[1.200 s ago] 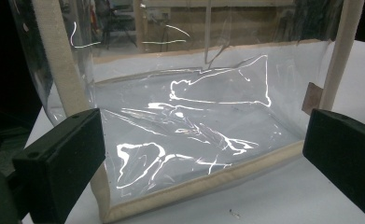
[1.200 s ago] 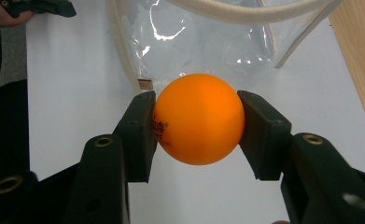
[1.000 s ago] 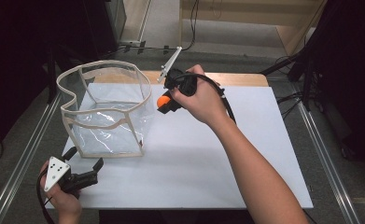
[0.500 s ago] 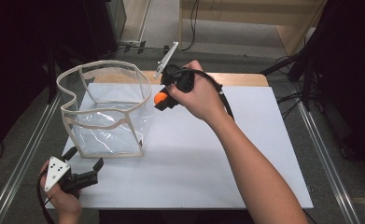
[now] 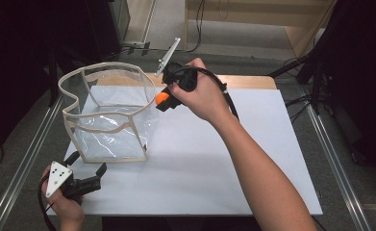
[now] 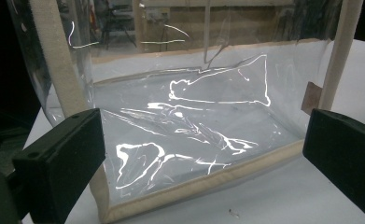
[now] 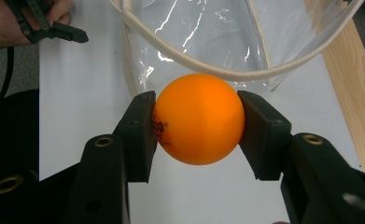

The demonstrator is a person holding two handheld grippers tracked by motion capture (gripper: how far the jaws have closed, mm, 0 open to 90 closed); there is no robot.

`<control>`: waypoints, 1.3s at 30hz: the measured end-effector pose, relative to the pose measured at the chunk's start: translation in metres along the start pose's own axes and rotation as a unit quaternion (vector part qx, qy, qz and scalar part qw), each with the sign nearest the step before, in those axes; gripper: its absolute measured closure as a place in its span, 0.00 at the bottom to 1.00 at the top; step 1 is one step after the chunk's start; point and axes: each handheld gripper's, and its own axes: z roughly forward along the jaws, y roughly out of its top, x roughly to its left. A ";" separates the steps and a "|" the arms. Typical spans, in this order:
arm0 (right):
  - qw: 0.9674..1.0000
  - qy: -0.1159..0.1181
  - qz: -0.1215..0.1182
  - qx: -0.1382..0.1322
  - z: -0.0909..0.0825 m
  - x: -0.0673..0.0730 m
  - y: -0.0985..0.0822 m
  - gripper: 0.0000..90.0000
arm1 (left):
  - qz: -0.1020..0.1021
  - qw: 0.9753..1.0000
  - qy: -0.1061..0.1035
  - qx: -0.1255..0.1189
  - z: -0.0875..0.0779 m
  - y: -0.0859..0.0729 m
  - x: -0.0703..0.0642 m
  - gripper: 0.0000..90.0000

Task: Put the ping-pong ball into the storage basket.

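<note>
The white counter (image 5: 233,159) carries a clear plastic bag (image 5: 109,115) w/ cream fabric trim, stood upright, mouth open upward, at the counter's left-rear part. No long axis is offered by the task's thing, an orange ball (image 7: 198,118); it is round, so approach angle matters little.

The key relation: the ball is held just beside the bag's right rim, outside it and about level w/ the top edge. In the right gripper view the trim band (image 7: 203,65) curves just beyond the ball, so the opening lies ahead of the jaws and slightly up. A short carry over the rim is judged to be needed before release.

The right hand-held gripper (image 5: 169,98) is clamped on the ball, both pads pressed to its sides. The left hand-held gripper (image 5: 87,180) is kept low at the near-left corner, jaws wide apart, nothing held, aimed at the bag's near wall; the right one is far nearer the mouth.

Small dark print is seen on the ball's left side (image 7: 160,127); too small to read.
</note>
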 end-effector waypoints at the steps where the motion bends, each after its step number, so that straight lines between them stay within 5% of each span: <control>1: 1.000 0.000 0.000 0.000 0.000 0.000 0.000 0.53 | 0.000 1.000 0.000 0.000 0.000 0.000 0.000 0.00; 39: 1.000 0.000 -0.009 -0.003 0.001 -0.004 0.026 0.53 | 0.001 1.000 -0.001 0.001 0.000 0.000 0.000 0.00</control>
